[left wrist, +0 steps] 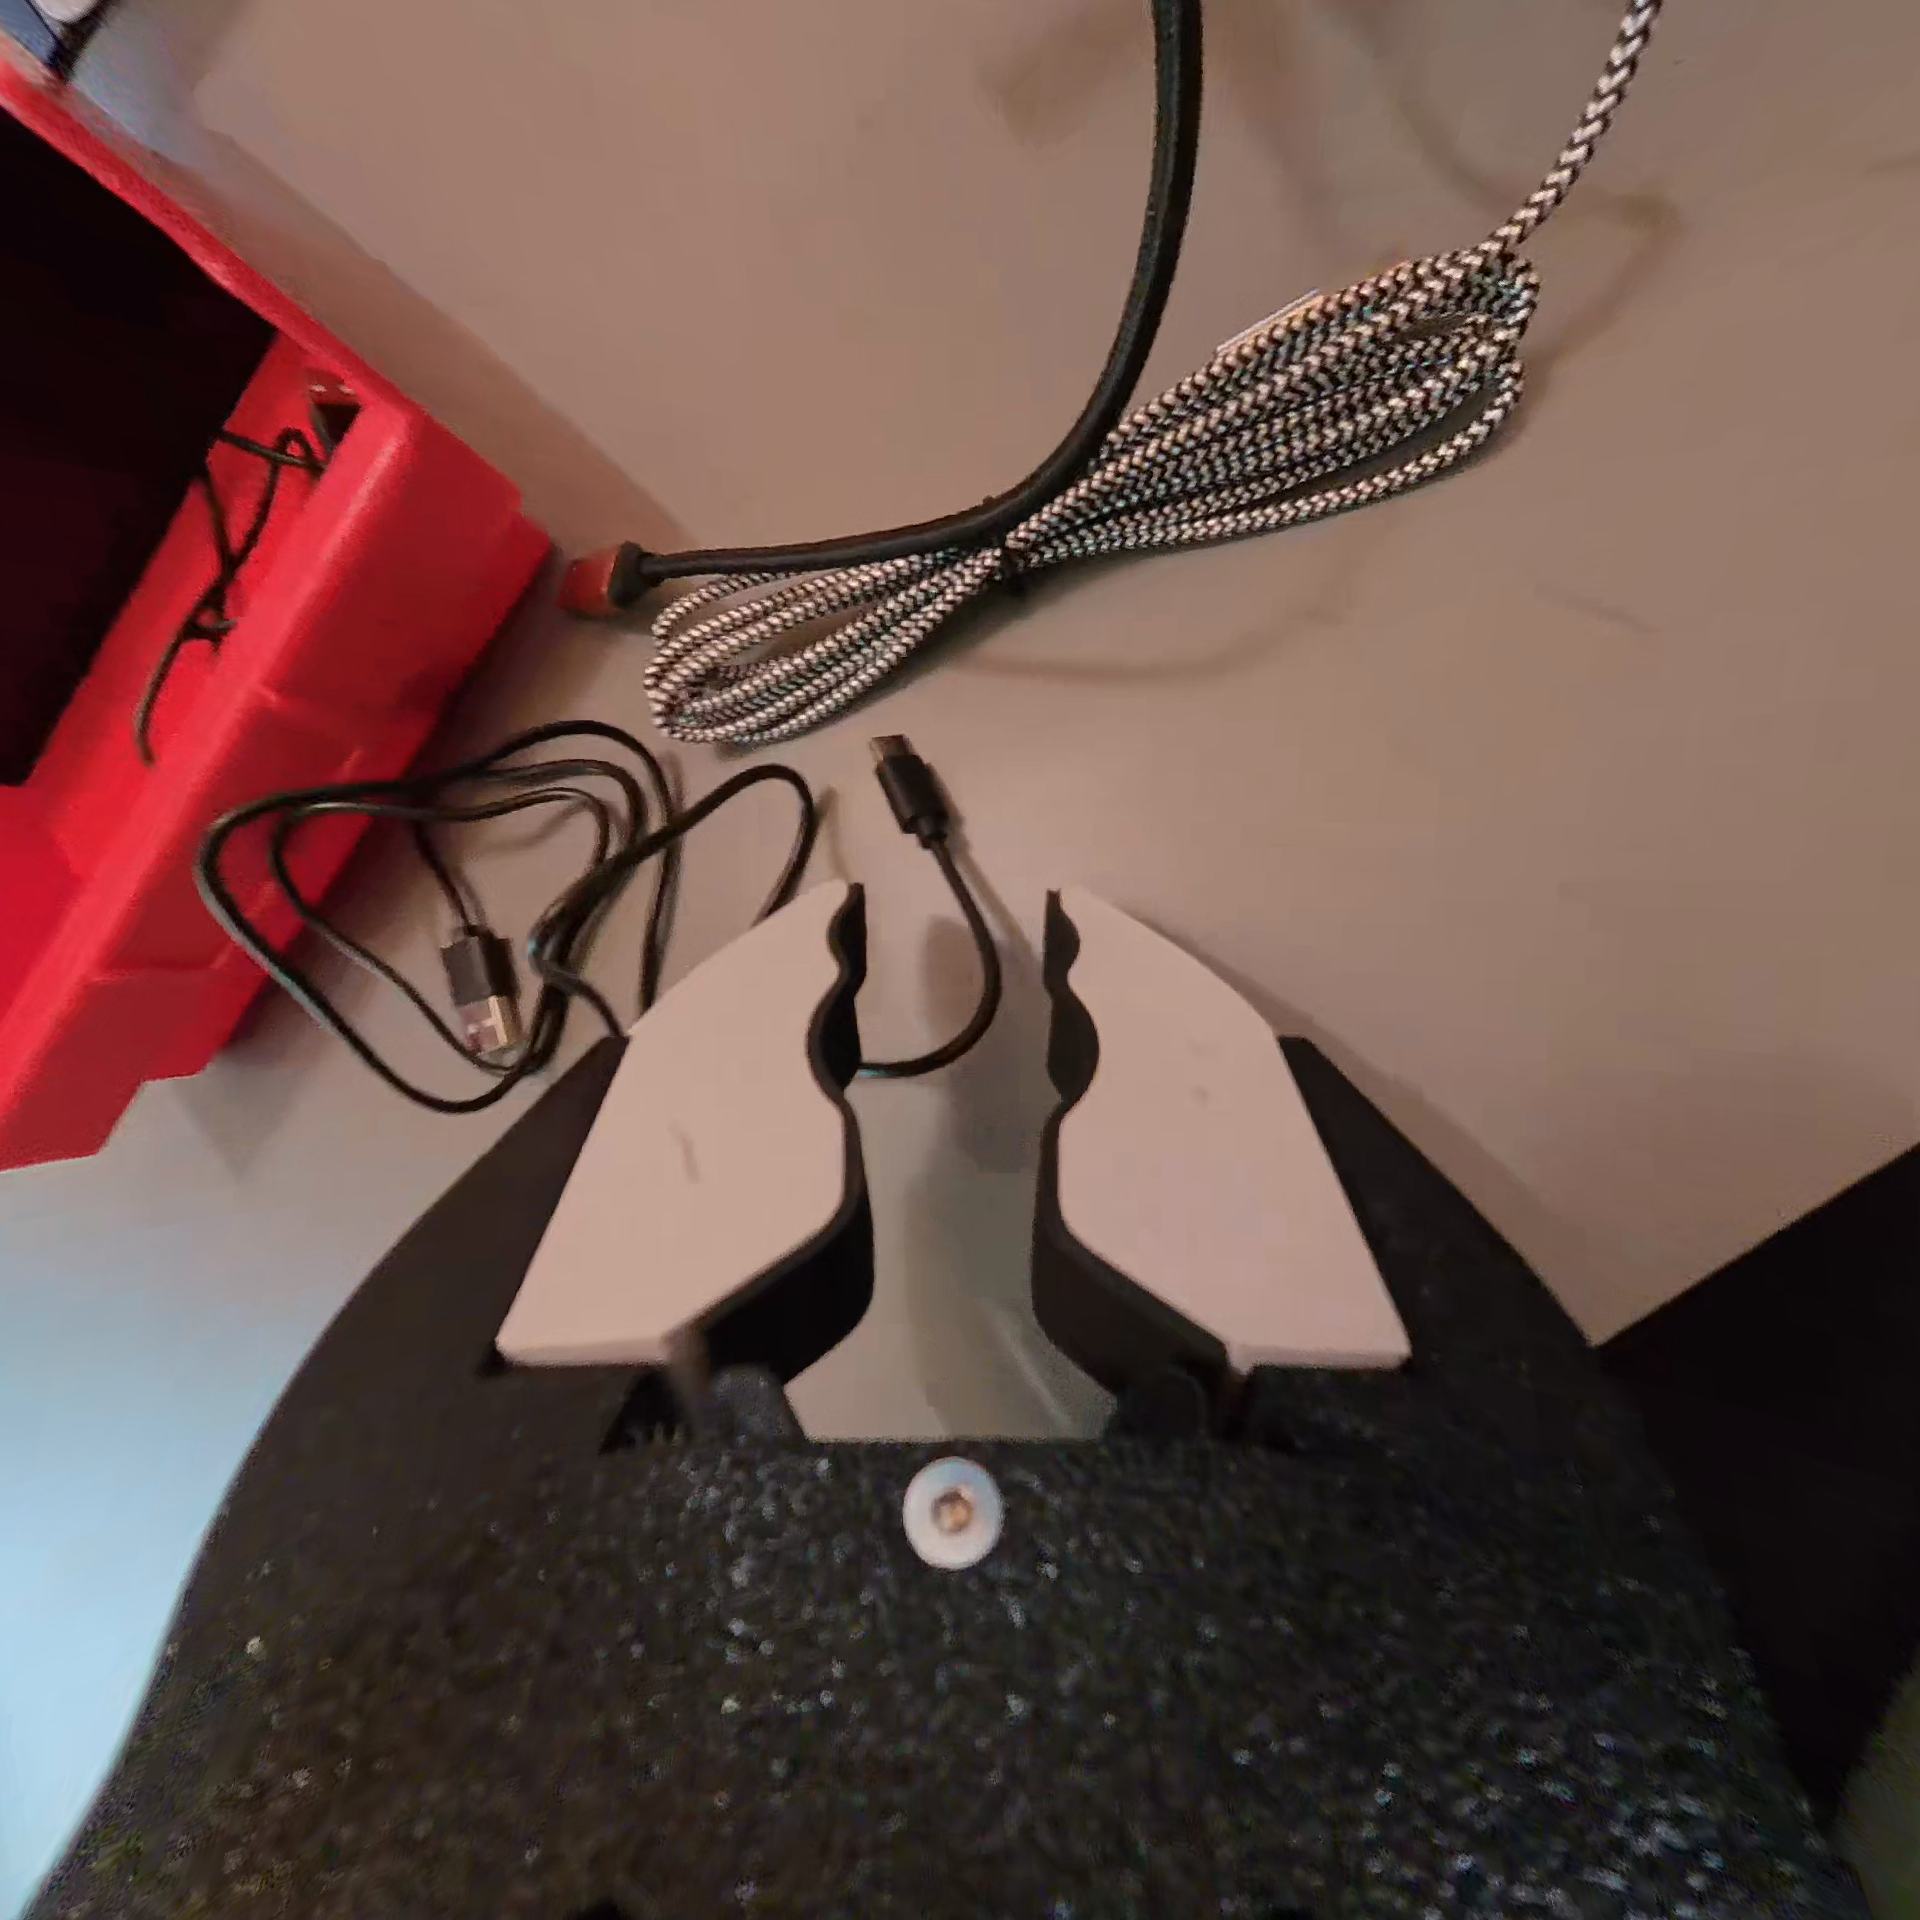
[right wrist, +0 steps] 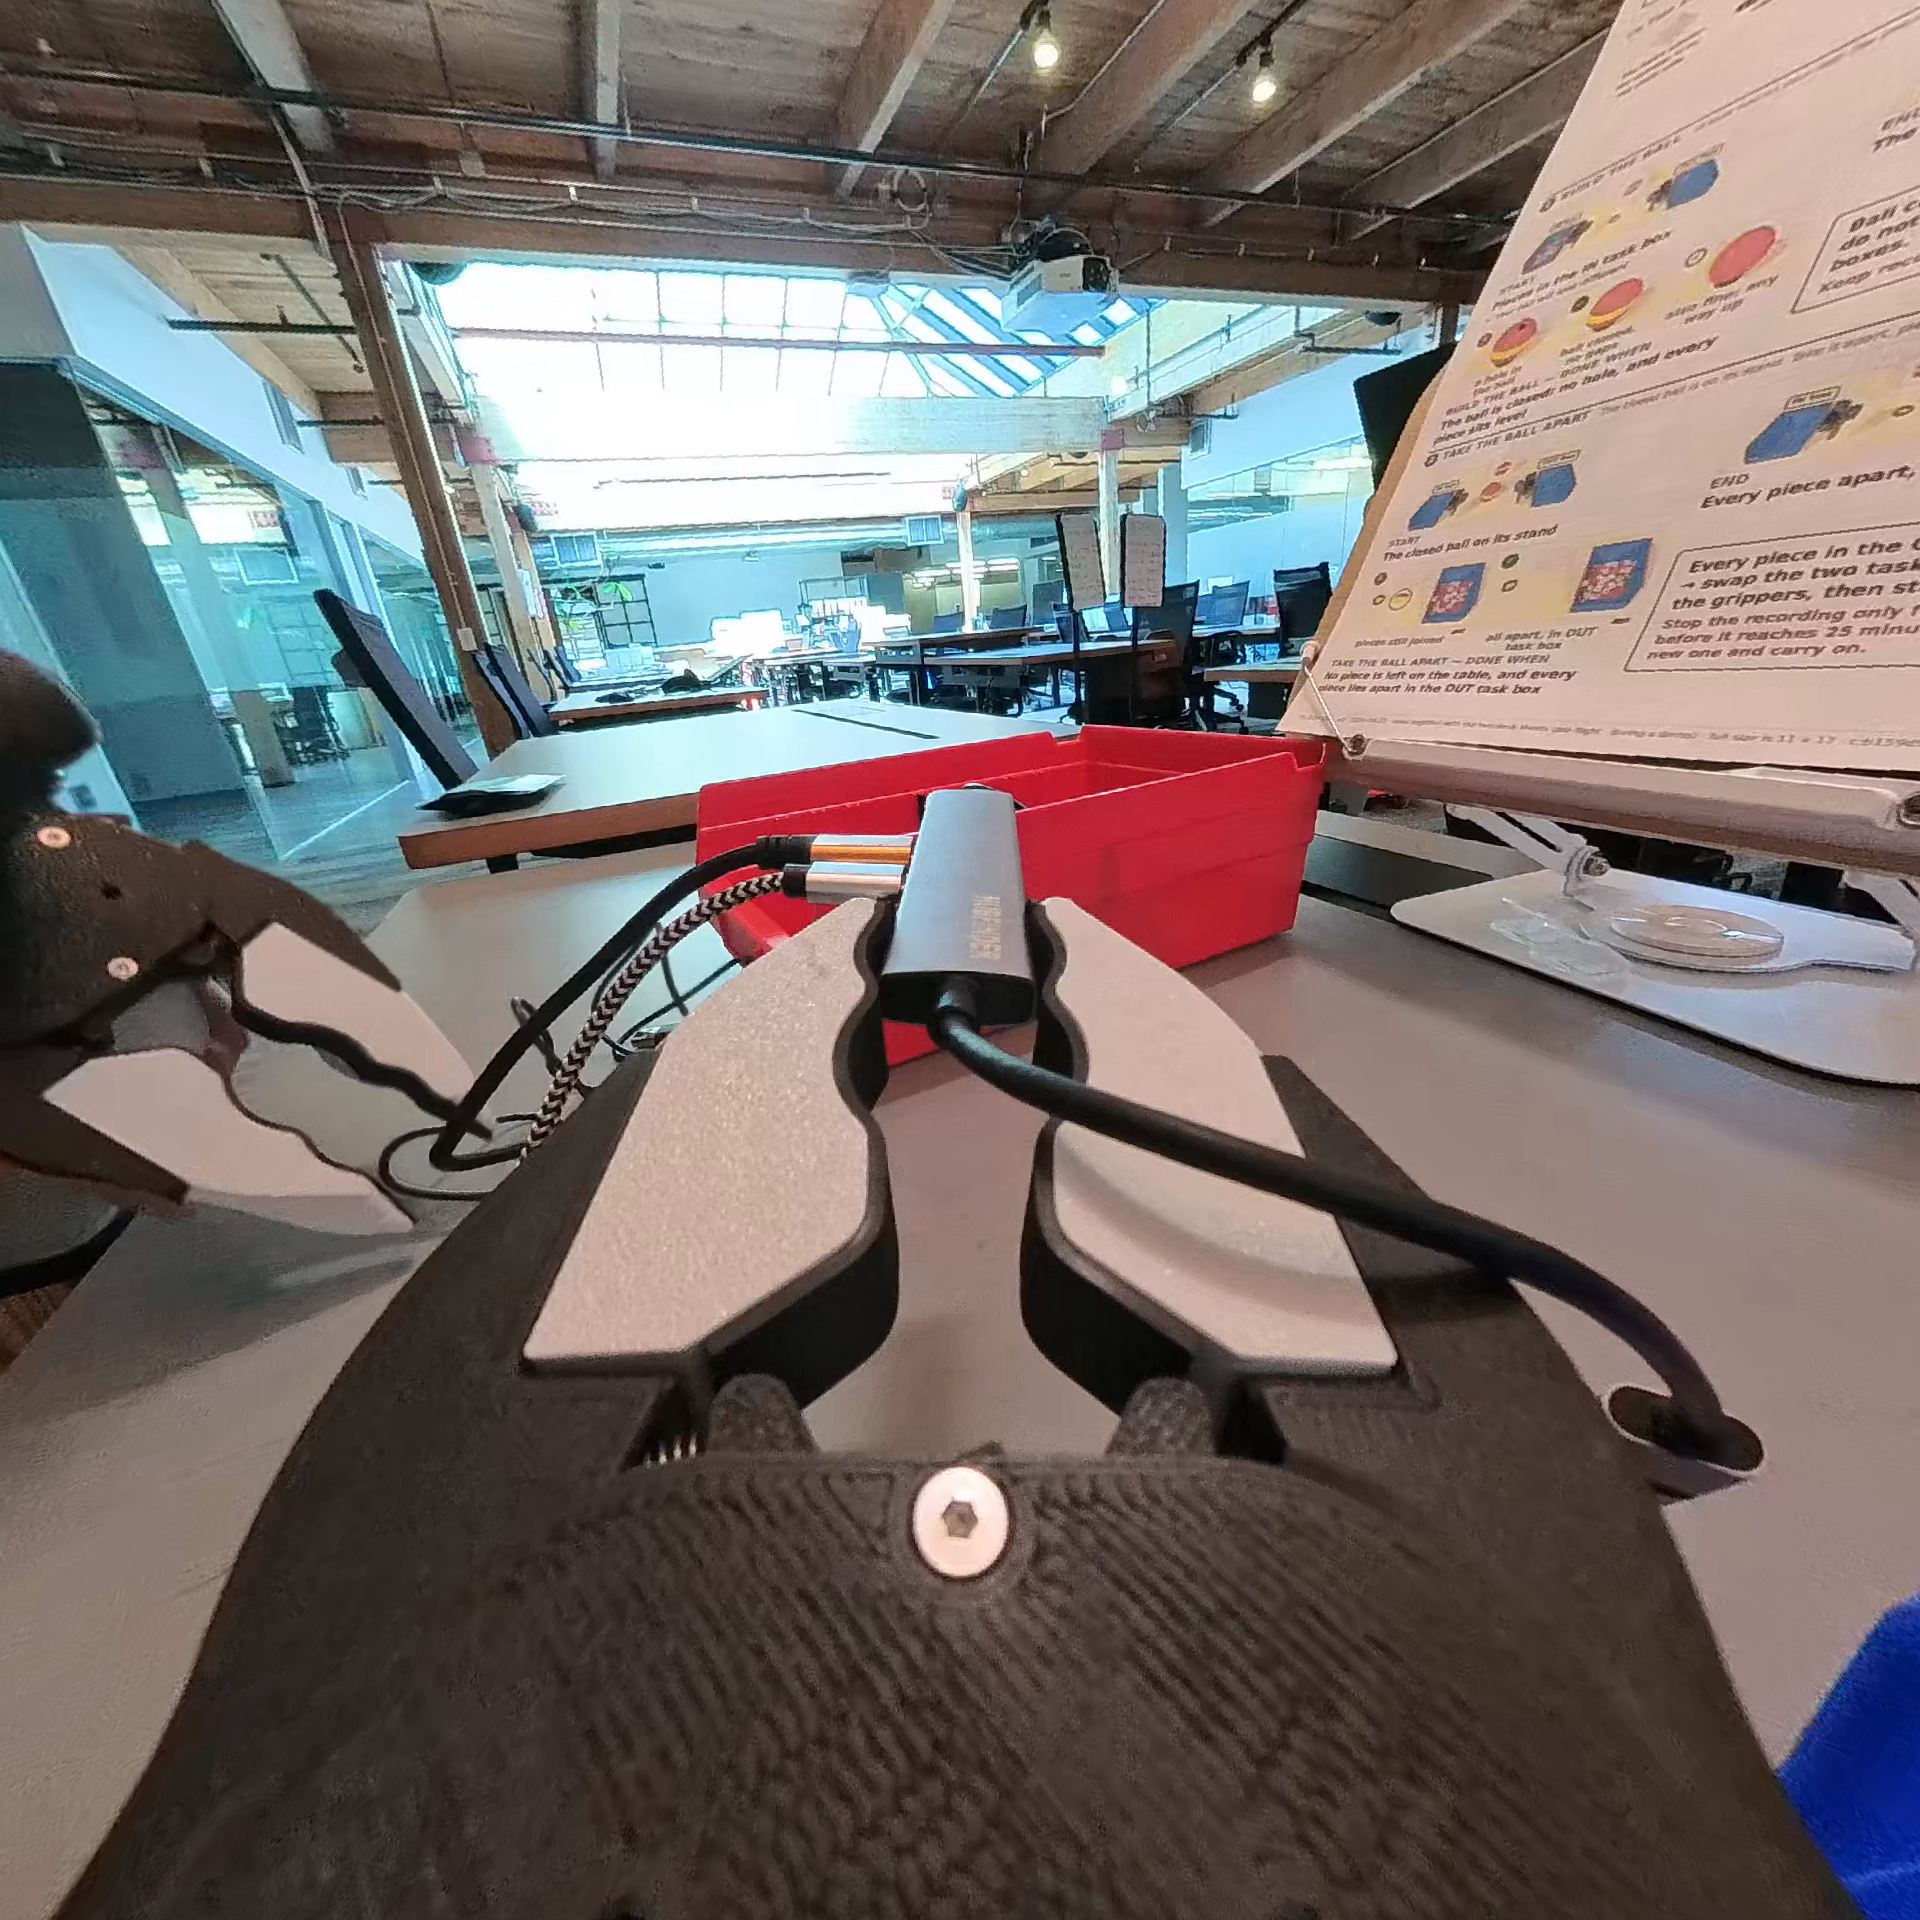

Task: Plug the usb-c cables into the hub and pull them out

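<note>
My right gripper (right wrist: 958, 940) is shut on a grey USB hub (right wrist: 961, 883), held above the table. Two cables are plugged into the hub's left side: a black one with an orange plug (right wrist: 857, 854) and a black-and-white braided one with a silver plug (right wrist: 847, 883). The hub's own black lead (right wrist: 1299, 1184) trails back over my right finger. My left gripper (left wrist: 954, 914) is open and empty, just above the table, with a thin black cable's USB-C plug (left wrist: 906, 784) lying just beyond its fingertips. The left gripper also shows at the left of the right wrist view (right wrist: 343, 1101).
A red bin (left wrist: 187, 727) stands left of the cables, also behind the hub in the right wrist view (right wrist: 1164, 831). The braided cable bundle (left wrist: 1122, 499) and a thick black cable (left wrist: 1132, 312) lie on the grey table (left wrist: 1455, 779). A stand holding an instruction sheet (right wrist: 1662, 436) is at right. My right fingertips sit around 20 cm from my left ones.
</note>
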The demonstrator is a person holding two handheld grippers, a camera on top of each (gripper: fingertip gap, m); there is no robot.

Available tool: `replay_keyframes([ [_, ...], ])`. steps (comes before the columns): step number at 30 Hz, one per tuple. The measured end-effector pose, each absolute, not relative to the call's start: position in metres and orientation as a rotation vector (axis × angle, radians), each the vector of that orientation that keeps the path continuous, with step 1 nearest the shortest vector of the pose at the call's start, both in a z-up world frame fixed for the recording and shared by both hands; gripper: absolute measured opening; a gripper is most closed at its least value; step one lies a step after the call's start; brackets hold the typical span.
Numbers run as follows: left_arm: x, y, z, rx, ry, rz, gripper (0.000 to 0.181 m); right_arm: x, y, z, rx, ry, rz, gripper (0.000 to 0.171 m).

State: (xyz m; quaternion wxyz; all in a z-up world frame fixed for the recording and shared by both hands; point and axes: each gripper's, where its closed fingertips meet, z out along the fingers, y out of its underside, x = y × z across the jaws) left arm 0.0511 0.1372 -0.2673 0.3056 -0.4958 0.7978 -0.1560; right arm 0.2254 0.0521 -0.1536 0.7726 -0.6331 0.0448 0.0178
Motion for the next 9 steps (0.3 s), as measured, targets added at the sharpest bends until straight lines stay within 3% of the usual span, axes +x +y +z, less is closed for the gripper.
replay_keyframes([
  [1, 0.053, 0.136, -0.270, -1.324, 2.107, -0.407, 0.032, 0.225, 0.052, -0.154, -1.372, 0.098, 0.041, 0.024],
  [9, 0.067, 0.146, -0.278, -1.315, 2.013, -0.304, 0.017, 0.224, 0.052, -0.154, -1.373, 0.092, 0.042, 0.024],
])
